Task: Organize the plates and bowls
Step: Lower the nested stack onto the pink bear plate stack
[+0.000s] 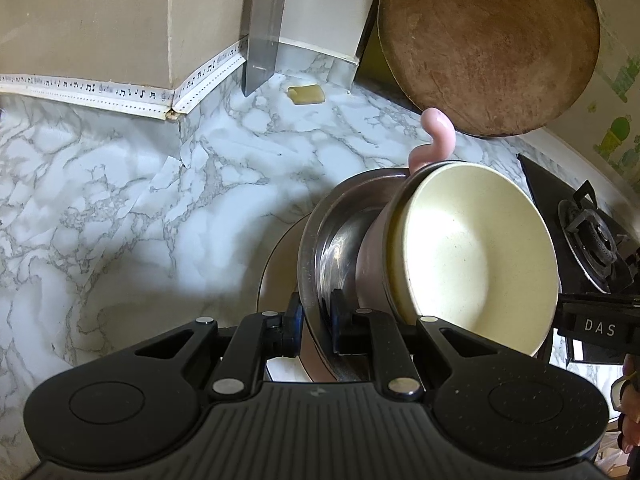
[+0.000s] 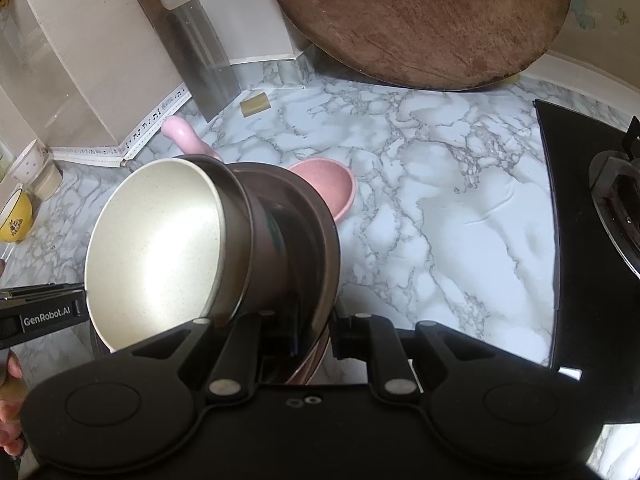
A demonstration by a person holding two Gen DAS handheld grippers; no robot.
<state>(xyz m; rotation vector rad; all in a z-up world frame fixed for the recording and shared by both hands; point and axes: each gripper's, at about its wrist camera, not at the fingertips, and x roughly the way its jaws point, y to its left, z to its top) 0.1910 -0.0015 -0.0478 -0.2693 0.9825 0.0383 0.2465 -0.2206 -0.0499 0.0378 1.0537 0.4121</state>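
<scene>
Two hand-held grippers lift a nested stack of dishes off a marble-patterned counter point(image 1: 120, 200). The left gripper point(image 1: 316, 328) has its jaws nearly together, pinching the rim of a steel plate point(image 1: 320, 240) that stands on edge; the right gripper point(image 2: 316, 336) pinches the same rim of that plate point(image 2: 320, 232) from the opposite side. A cream bowl point(image 1: 472, 256) sits tilted in the stack, its hollow turned toward the left camera's right side, with a pink-walled bowl point(image 1: 372, 264) between it and the steel. A pink curved handle point(image 1: 436, 140) pokes up behind the stack. Seen from the right wrist, a pink dish point(image 2: 336, 188) shows just behind the plate — whether it touches the stack cannot be told. A cleaver point(image 2: 200, 64) and a round wooden board point(image 2: 420, 20) lean against the wall, a small yellowish block point(image 2: 254, 103) lies between them, and a black gas hob point(image 2: 592, 216) sits at the right. A yellow bowl point(image 2: 16, 216) rests at the far left.
</scene>
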